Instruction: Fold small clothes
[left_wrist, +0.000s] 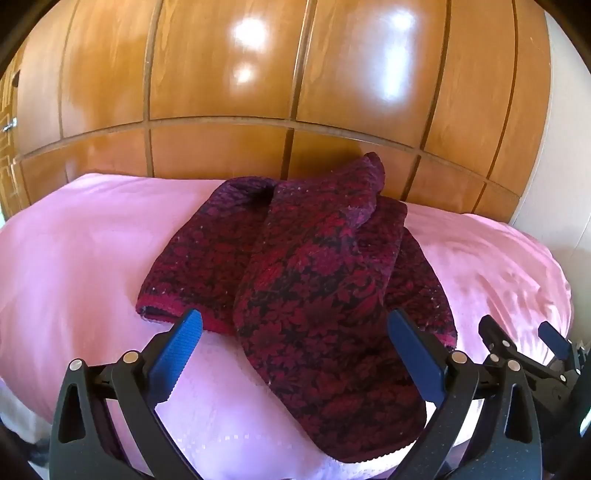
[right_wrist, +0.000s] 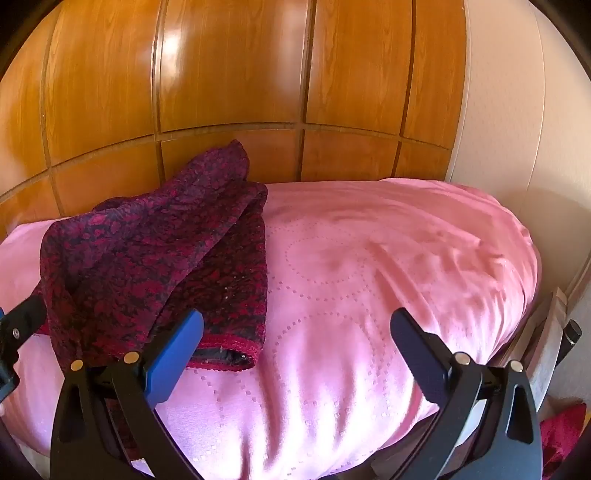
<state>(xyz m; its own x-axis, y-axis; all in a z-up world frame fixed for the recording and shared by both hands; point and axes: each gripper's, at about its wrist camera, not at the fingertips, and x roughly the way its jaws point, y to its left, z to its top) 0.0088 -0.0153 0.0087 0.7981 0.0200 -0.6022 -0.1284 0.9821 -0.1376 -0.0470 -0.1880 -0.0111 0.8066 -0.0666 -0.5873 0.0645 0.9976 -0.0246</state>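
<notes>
The dark-red patterned garment (left_wrist: 306, 266) is seen crumpled on the pink bed (left_wrist: 81, 258); its near end is cut off; left claw (left_wrist: 295, 354) and right claw (right_wrist: 295, 354) are held spread, empty.

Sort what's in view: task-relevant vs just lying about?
Job:
- dark red patterned knit garment, partly folded on the bed
- left gripper, open, empty
- right gripper, open, empty
- pink bedspread, the work surface

Lying about:
- wooden wardrobe panels
- red cloth beside the bed
</notes>
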